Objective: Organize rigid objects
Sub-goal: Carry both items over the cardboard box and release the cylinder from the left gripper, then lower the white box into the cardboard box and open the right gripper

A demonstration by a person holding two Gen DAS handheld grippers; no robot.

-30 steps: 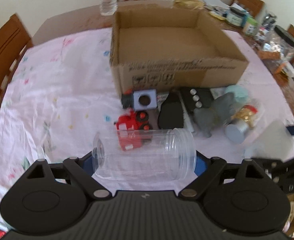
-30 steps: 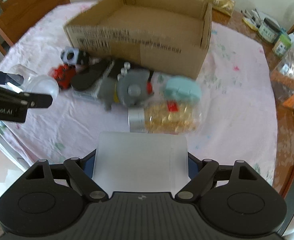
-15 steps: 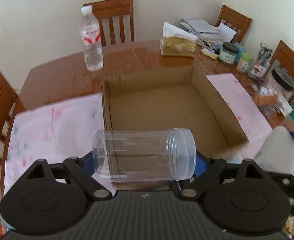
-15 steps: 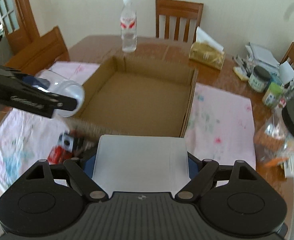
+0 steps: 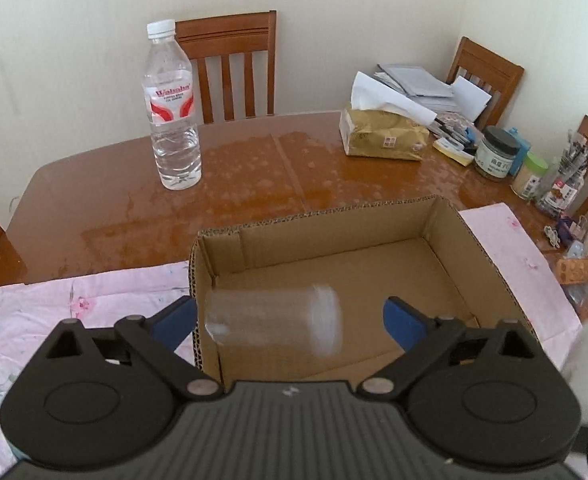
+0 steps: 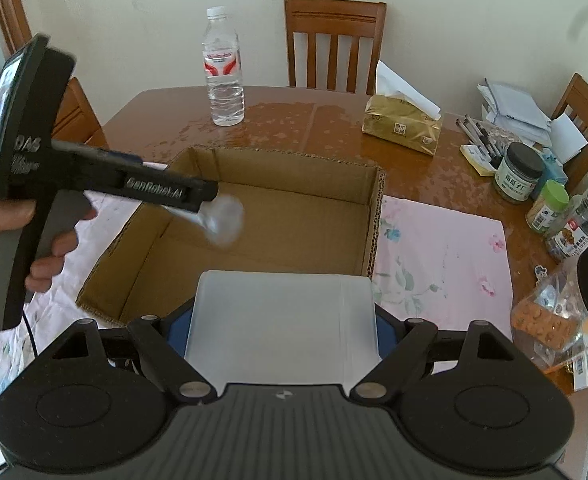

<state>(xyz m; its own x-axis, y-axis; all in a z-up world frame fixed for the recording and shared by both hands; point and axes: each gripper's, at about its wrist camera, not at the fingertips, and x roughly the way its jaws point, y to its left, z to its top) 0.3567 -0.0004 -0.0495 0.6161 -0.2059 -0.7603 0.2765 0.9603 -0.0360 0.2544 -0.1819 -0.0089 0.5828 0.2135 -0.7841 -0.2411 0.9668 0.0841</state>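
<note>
Two grippers are over the box, and I go view by view.

Left wrist view: my left gripper point(image 5: 290, 316) is spread wide and holds nothing. The clear jar point(image 5: 272, 326) is a blur between the blue pads point(image 5: 403, 320), touching neither that I can see. It looks like it is dropping into the box point(image 5: 489, 256), near the wall at 9 o'clock. The box floor is bare cardboard. A bottle point(image 5: 172, 108) stands on the table point(image 5: 94, 216) at 11 o'clock, well apart.

Right wrist view: my right gripper point(image 6: 284, 320) is closed tight on the white tub point(image 6: 282, 328), held flat and level. The box lies ahead at 12 o'clock. My left gripper sits at 9 o'clock with the blurry jar at its tip.

I think the step now is putting things in the box. To do it well, I would let the jar land and stop rolling. Then I would bring the tub low over the free side at 3 o'clock and let go gently, so it does not bump the jar.
</note>
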